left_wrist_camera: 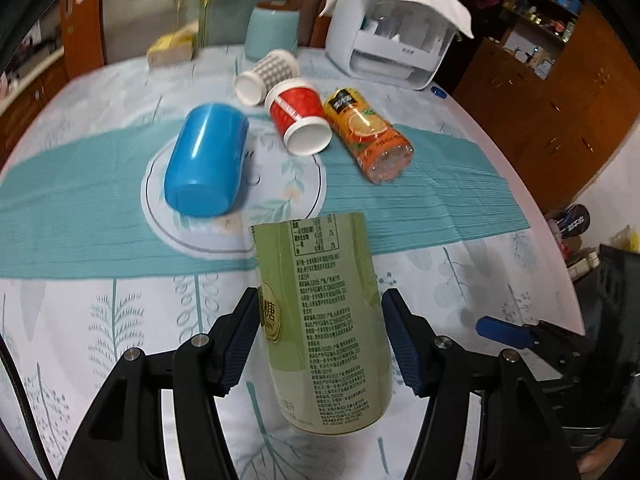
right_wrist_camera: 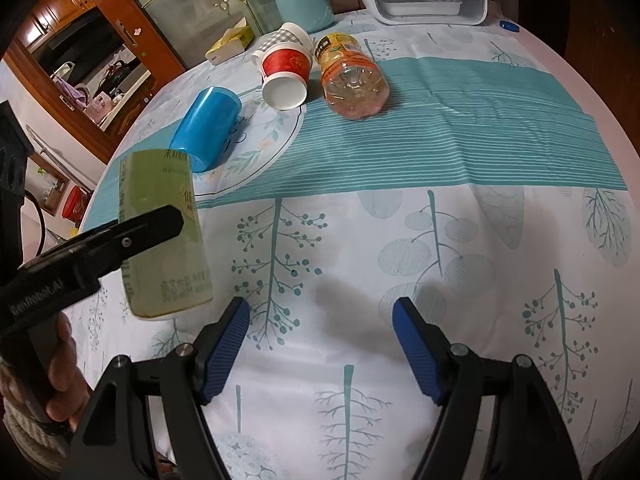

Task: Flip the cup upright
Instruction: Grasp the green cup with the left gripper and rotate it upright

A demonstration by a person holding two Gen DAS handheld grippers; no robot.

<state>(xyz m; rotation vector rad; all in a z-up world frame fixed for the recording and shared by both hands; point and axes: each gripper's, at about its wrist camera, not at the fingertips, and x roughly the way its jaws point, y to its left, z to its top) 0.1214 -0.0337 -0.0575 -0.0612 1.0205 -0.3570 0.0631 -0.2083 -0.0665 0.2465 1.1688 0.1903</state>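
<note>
My left gripper (left_wrist_camera: 320, 336) is shut on a green labelled cup (left_wrist_camera: 324, 320) and holds it above the table, tilted near upright; the cup also shows in the right wrist view (right_wrist_camera: 160, 236), with a left gripper finger (right_wrist_camera: 120, 236) across it. My right gripper (right_wrist_camera: 320, 344) is open and empty over the tablecloth, to the right of the cup. Its blue fingertip (left_wrist_camera: 500, 330) shows at the right of the left wrist view.
On the table lie a blue cup (left_wrist_camera: 206, 160) on its side, a red paper cup (left_wrist_camera: 300, 120), a checked paper cup (left_wrist_camera: 266, 76) and an orange juice bottle (left_wrist_camera: 368, 136). A white appliance (left_wrist_camera: 392, 40), a teal container (left_wrist_camera: 272, 32) and a tissue box (left_wrist_camera: 172, 50) stand at the back.
</note>
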